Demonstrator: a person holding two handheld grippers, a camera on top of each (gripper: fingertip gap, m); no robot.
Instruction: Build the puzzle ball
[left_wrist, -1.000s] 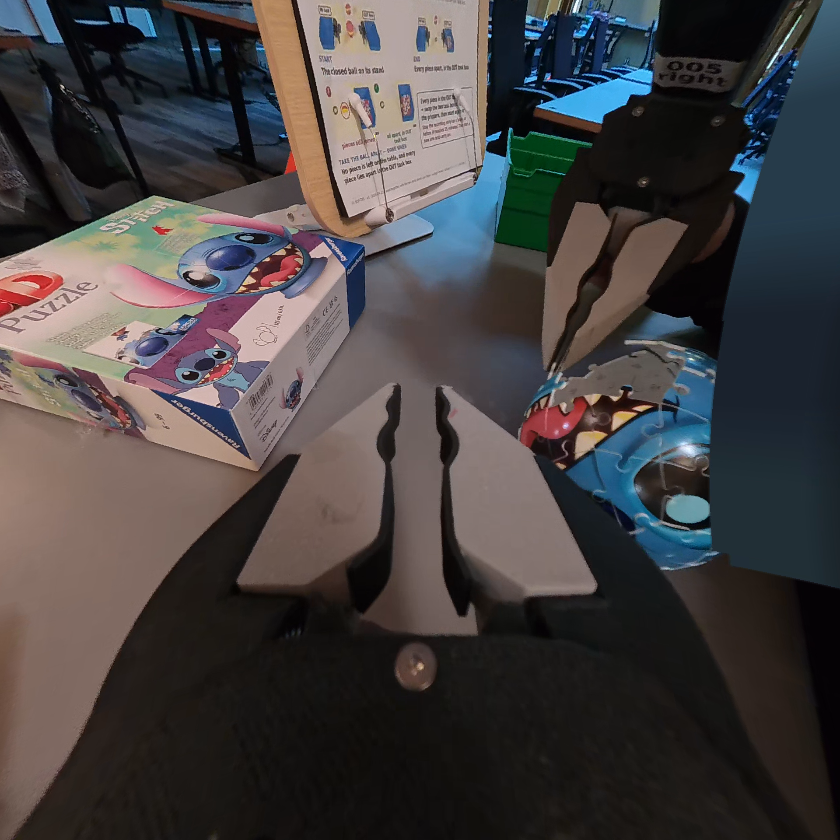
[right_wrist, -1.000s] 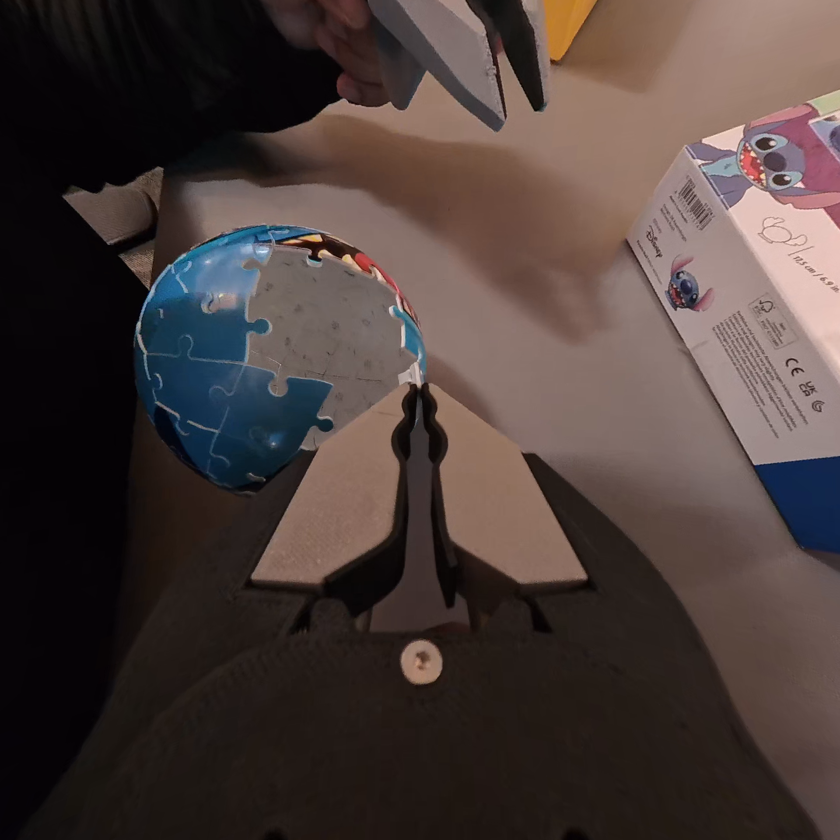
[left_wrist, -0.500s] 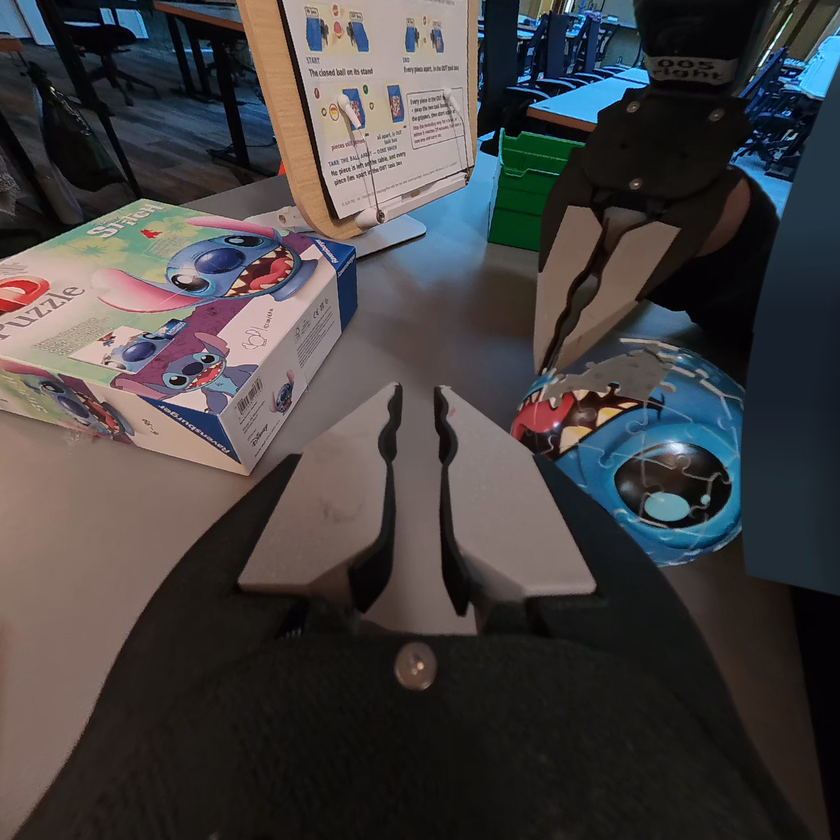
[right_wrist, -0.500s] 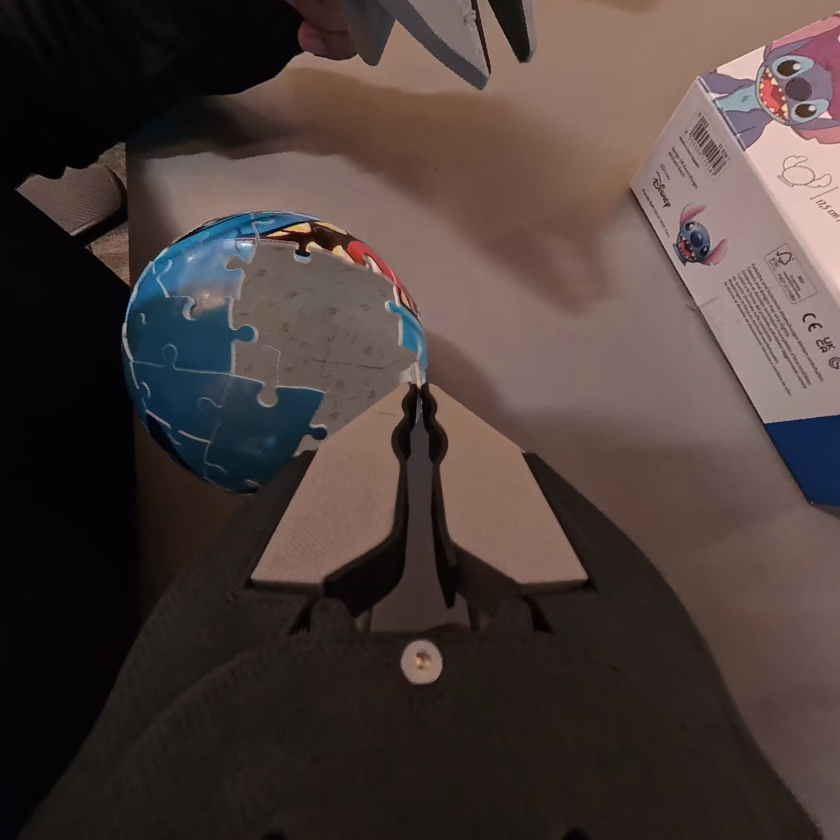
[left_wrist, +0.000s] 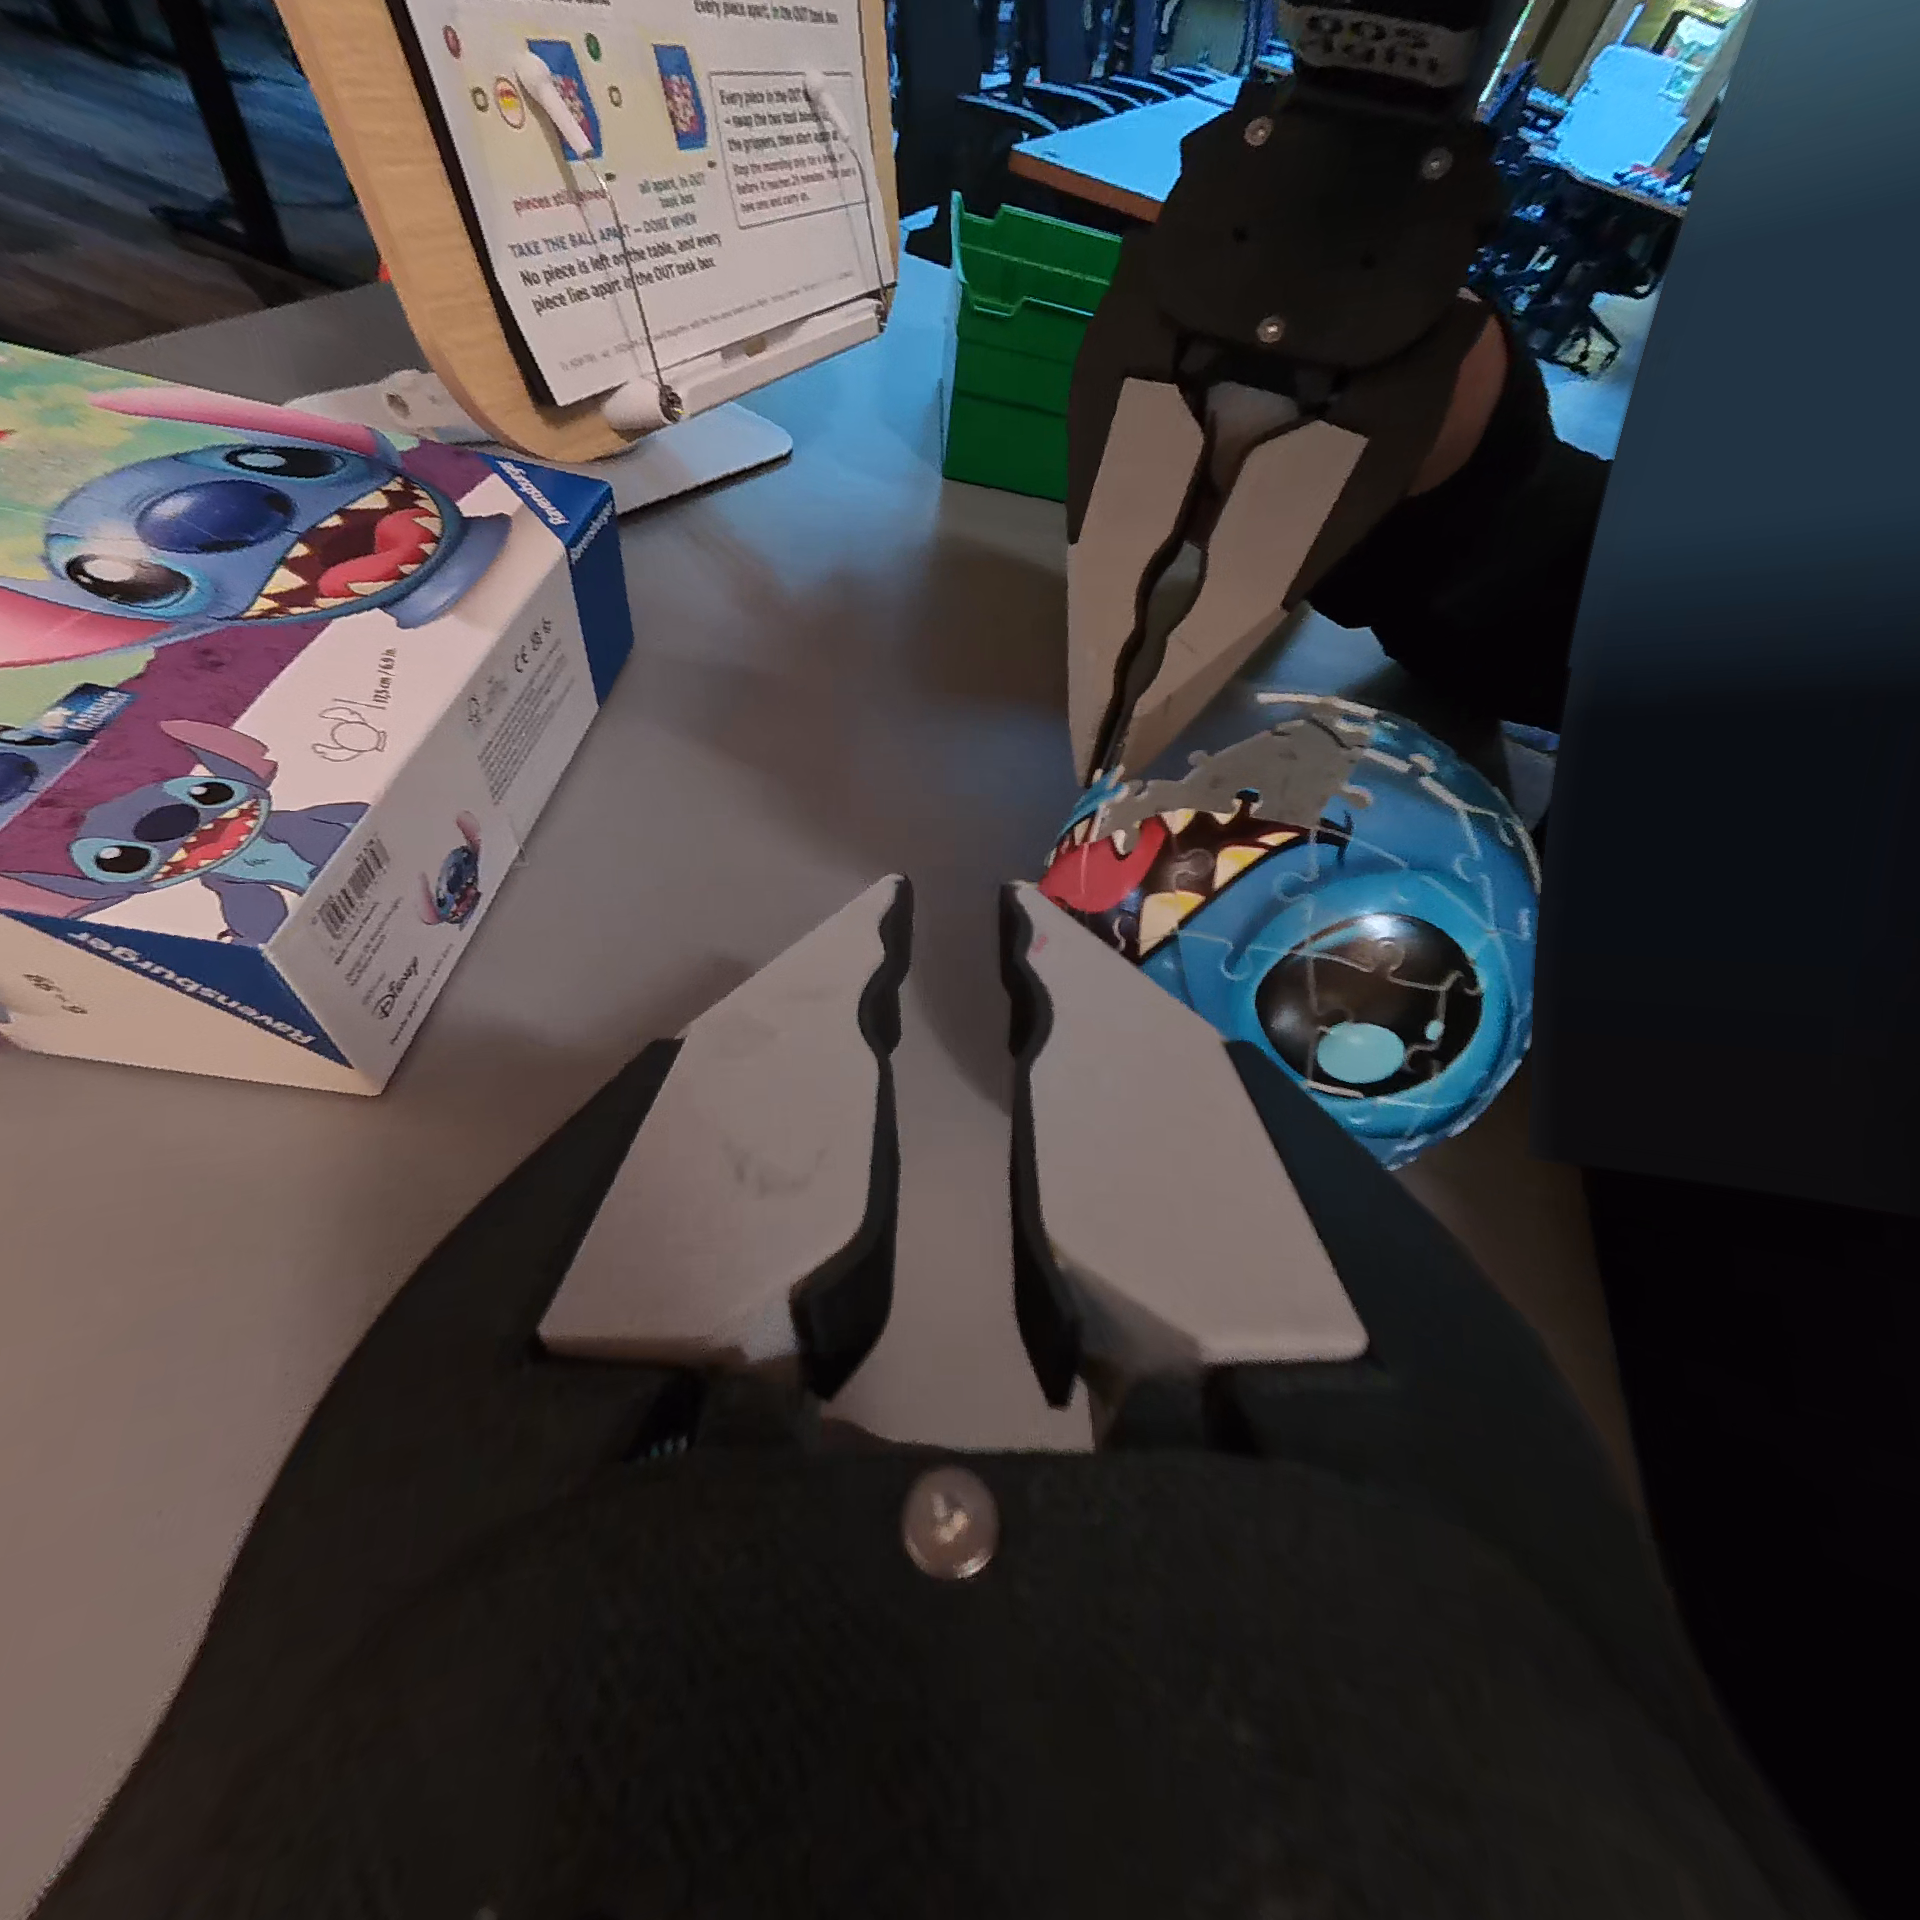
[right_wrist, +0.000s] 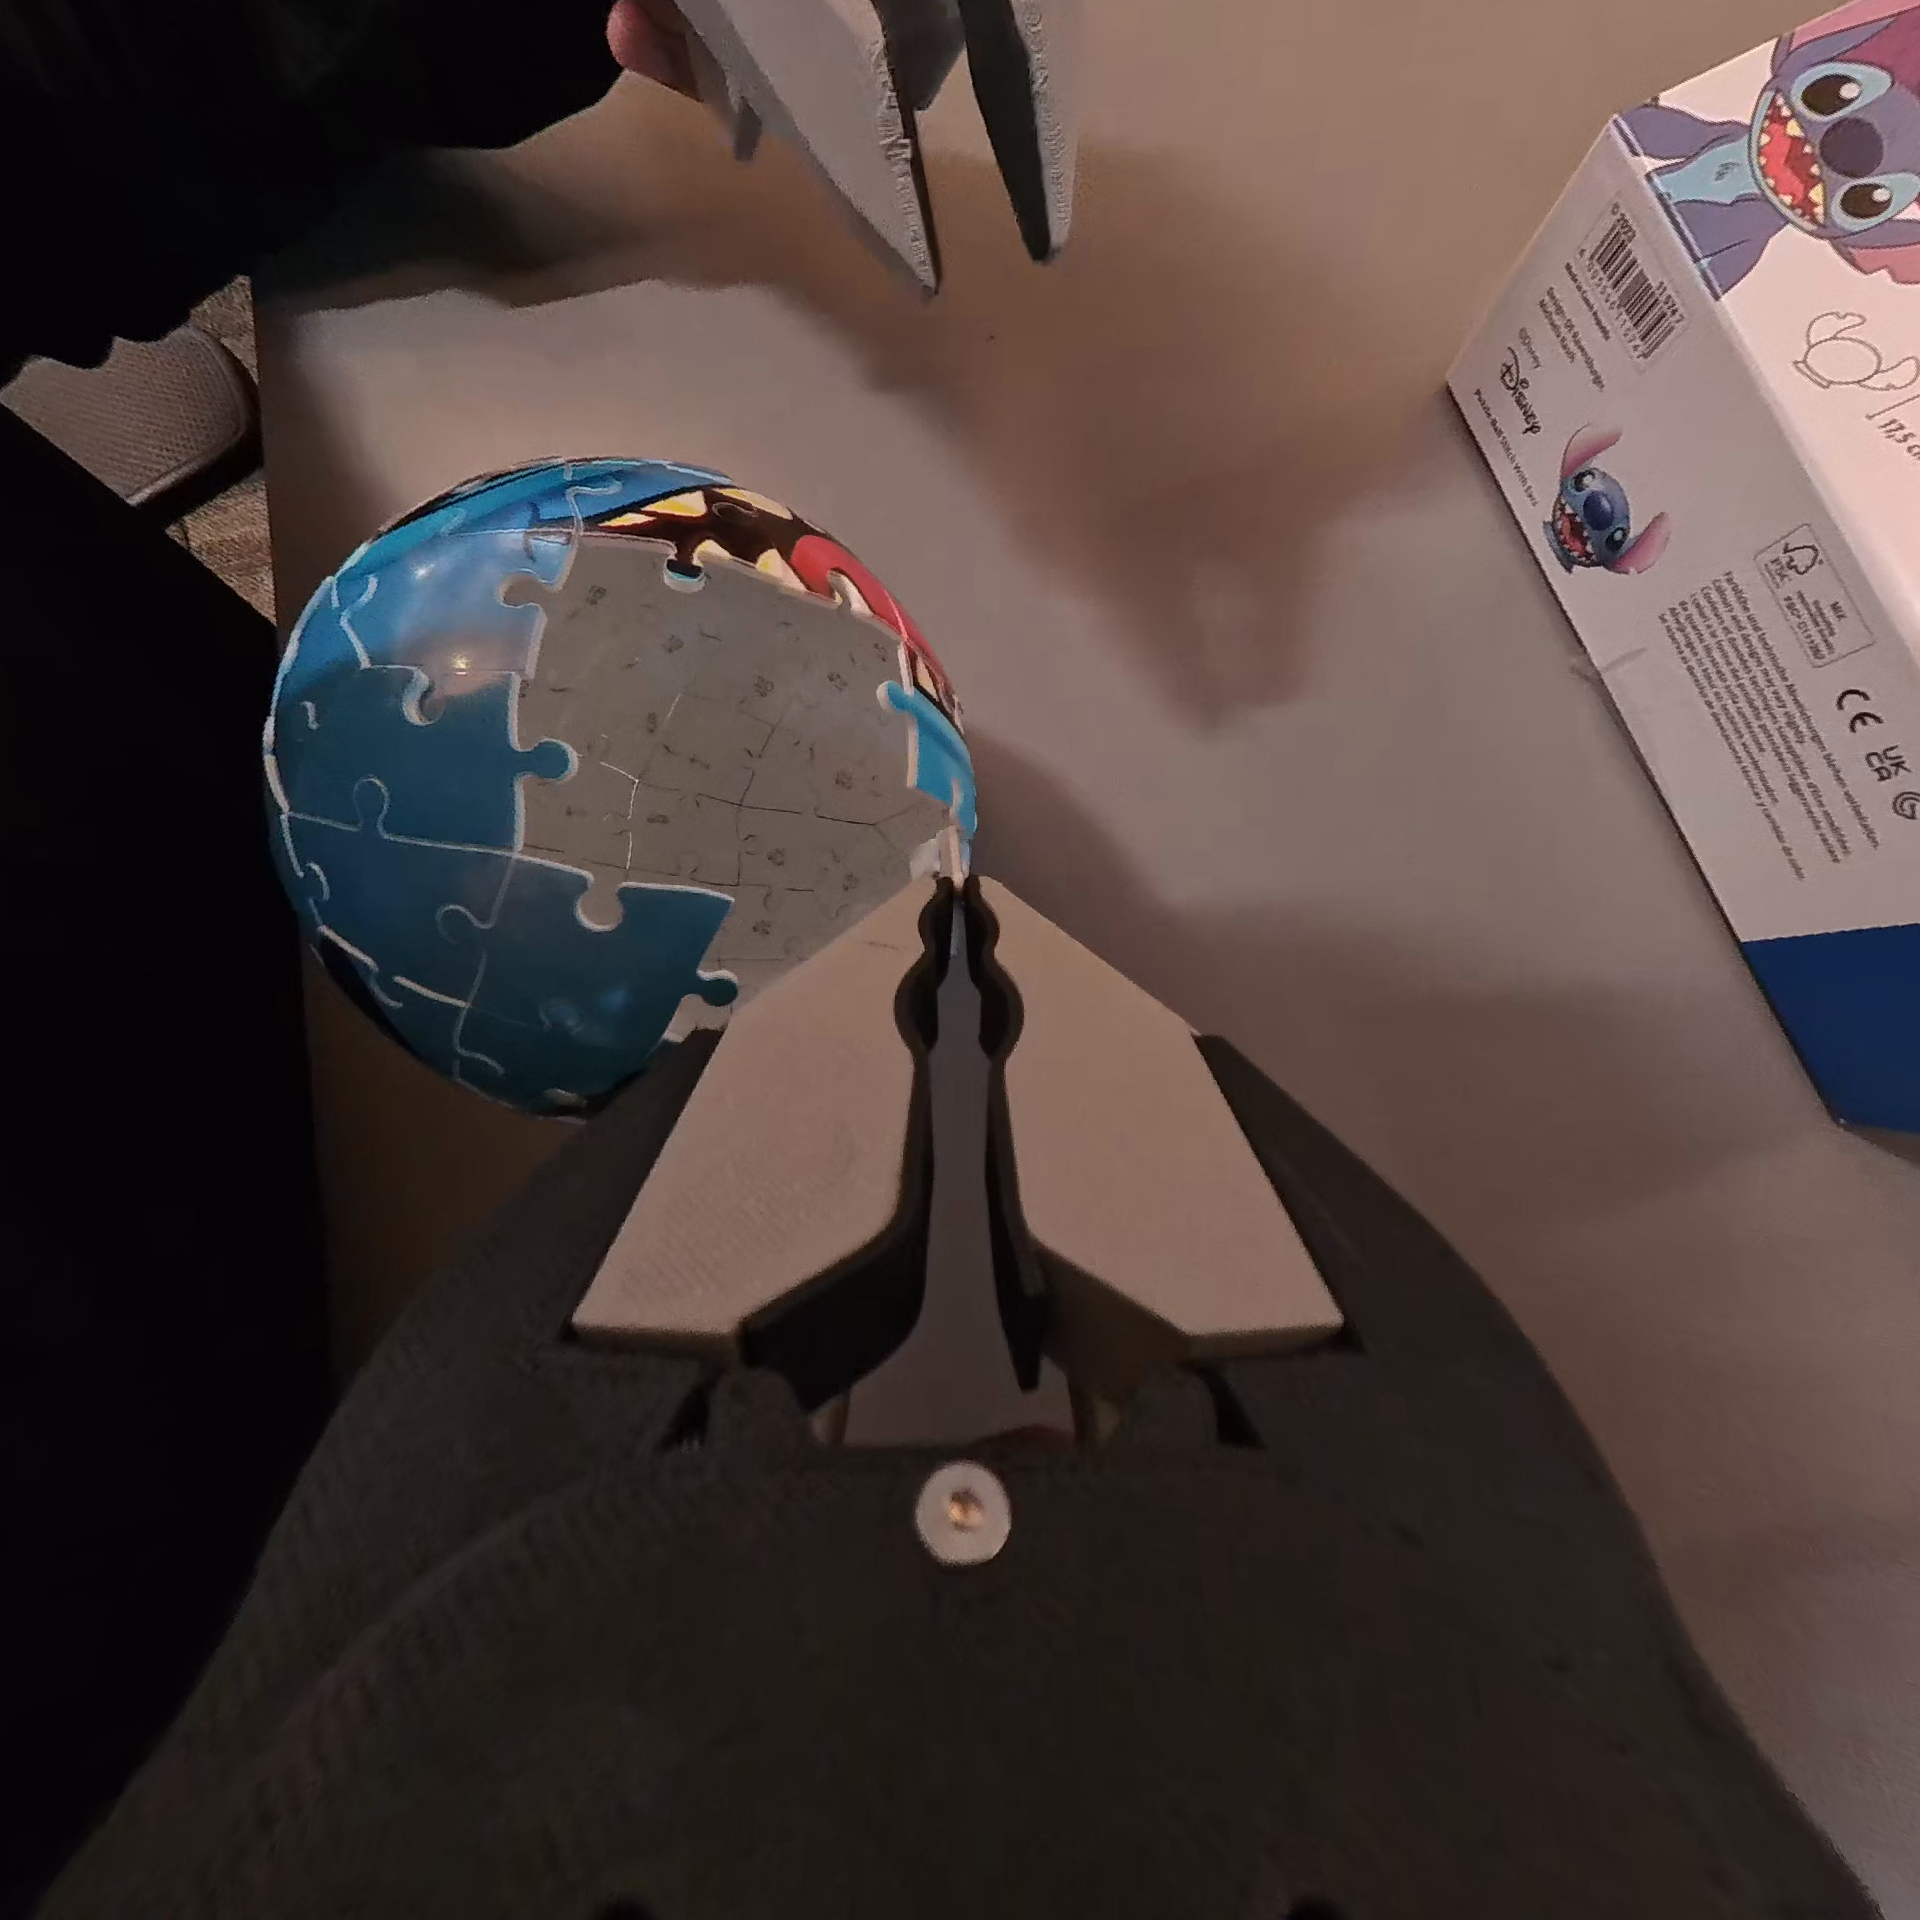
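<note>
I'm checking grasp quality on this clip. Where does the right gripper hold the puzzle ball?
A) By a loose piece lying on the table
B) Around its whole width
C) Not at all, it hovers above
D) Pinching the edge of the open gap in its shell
D: the right gripper is shut on the thin rim of the puzzle ball, right at the edge of the opening where the grey inside shows.

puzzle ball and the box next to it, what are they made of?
Puzzle ball: probably rigid plastic; curved interlocking pieces, glossy glare on blue, matte grey insides showing at the gap. Box: printed cardboard, sharp folded edges, slight sheen.
</note>
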